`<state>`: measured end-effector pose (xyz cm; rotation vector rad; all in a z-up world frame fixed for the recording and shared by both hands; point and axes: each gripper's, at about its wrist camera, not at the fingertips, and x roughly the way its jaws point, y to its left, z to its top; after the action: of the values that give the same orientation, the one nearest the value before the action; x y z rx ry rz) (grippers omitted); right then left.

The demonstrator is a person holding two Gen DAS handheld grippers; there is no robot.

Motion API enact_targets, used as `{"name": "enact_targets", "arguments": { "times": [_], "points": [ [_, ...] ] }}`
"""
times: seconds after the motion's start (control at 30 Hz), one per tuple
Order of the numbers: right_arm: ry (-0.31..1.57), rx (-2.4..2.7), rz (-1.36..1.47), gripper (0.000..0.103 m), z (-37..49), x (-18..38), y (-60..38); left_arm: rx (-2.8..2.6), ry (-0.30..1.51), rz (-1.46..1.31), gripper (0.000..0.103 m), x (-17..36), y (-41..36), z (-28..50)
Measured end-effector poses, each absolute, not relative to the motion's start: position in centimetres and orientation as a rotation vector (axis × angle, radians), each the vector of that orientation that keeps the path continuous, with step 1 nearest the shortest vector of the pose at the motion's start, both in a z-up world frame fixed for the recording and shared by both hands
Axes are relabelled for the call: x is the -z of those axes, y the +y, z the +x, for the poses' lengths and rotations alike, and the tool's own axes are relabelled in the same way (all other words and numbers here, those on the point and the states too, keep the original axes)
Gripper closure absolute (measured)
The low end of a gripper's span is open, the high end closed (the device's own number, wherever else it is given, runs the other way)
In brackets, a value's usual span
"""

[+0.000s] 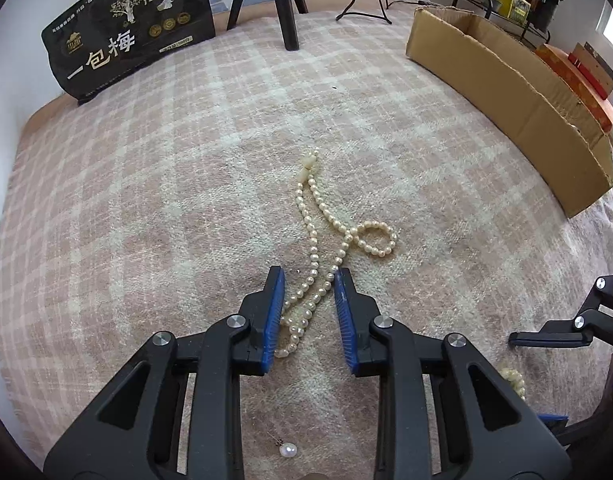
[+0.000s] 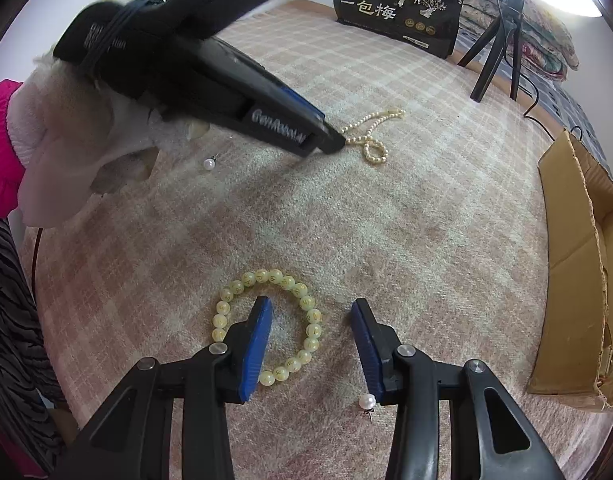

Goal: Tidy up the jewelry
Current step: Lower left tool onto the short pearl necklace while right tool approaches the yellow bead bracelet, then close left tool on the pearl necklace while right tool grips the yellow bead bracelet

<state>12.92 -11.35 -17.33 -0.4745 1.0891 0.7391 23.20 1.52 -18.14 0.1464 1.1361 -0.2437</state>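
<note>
A long pearl necklace (image 1: 312, 236) lies on the checked blanket (image 1: 146, 200). My left gripper (image 1: 309, 280) is tipped down over its near end. The jaws stand open, with the crossed strands lying between the blue pads. In the right wrist view the left gripper (image 2: 338, 142) touches down at the necklace (image 2: 372, 136). My right gripper (image 2: 311, 308) is open over a pale green bead bracelet (image 2: 306, 304), one finger inside the ring and the other outside it. One pearl earring (image 2: 367, 402) lies by the right finger. Another earring (image 1: 288, 450) lies below the left gripper.
A cardboard box (image 1: 506, 92) stands open along the right side. At the back are a black printed bag (image 1: 126, 36) and a tripod (image 1: 286, 4) with cables. A person's hand in a fluffy white glove (image 2: 66, 152) holds the left gripper.
</note>
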Motion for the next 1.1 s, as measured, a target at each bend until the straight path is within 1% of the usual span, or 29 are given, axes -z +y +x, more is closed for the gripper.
{"name": "enact_targets", "arguments": {
  "times": [0.07, 0.1, 0.17, 0.2, 0.33, 0.43, 0.47, 0.5, 0.53, 0.57, 0.77, 0.8, 1.1],
  "points": [
    [1.091, -0.738, -0.472, 0.060, 12.9, 17.3, -11.4, 0.248, 1.137, 0.138, 0.078, 18.3, 1.5, 23.2],
    [1.091, -0.738, -0.471, 0.060, 13.0, 17.3, -11.4, 0.245, 1.137, 0.125, 0.080, 18.5, 1.6, 23.3],
    [1.093, -0.737, -0.472, 0.060, 13.0, 17.4, -11.3, 0.225, 1.128, 0.115, 0.096, 18.5, 1.7, 23.6],
    [1.094, -0.736, -0.473, 0.060, 13.0, 17.4, -11.3, 0.214, 1.124, 0.111, 0.097, 18.4, 1.8, 23.7],
    [1.098, -0.739, -0.477, 0.064, 13.0, 17.5, -11.3, 0.200, 1.112, 0.092, 0.097, 18.3, 1.8, 23.7],
    [1.108, -0.747, -0.469, 0.072, 13.0, 17.8, -11.4, 0.193, 1.108, 0.061, 0.097, 18.1, 2.0, 23.7],
    [1.111, -0.747, -0.460, 0.076, 13.1, 17.8, -11.5, 0.188, 1.105, 0.043, 0.097, 18.0, 2.2, 23.7],
    [1.114, -0.747, -0.450, 0.083, 13.2, 17.8, -11.6, 0.185, 1.101, 0.030, 0.098, 17.7, 2.5, 23.7],
    [1.120, -0.747, -0.435, 0.086, 13.4, 17.8, -11.8, 0.183, 1.097, 0.022, 0.098, 17.6, 2.7, 23.7],
    [1.126, -0.747, -0.418, 0.094, 13.6, 17.8, -12.0, 0.180, 1.092, 0.014, 0.098, 17.4, 3.0, 23.7],
    [1.114, -0.749, -0.400, 0.096, 13.8, 17.2, -12.0, 0.175, 1.063, -0.048, 0.098, 16.1, 4.1, 23.8],
    [1.107, -0.749, -0.399, 0.098, 13.7, 16.9, -12.0, 0.175, 1.057, -0.054, 0.098, 15.8, 4.1, 23.8],
    [1.037, -0.736, -0.378, 0.098, 13.3, 14.3, -12.1, 0.186, 0.980, -0.133, 0.098, 11.9, 5.3, 23.3]
  ]
}}
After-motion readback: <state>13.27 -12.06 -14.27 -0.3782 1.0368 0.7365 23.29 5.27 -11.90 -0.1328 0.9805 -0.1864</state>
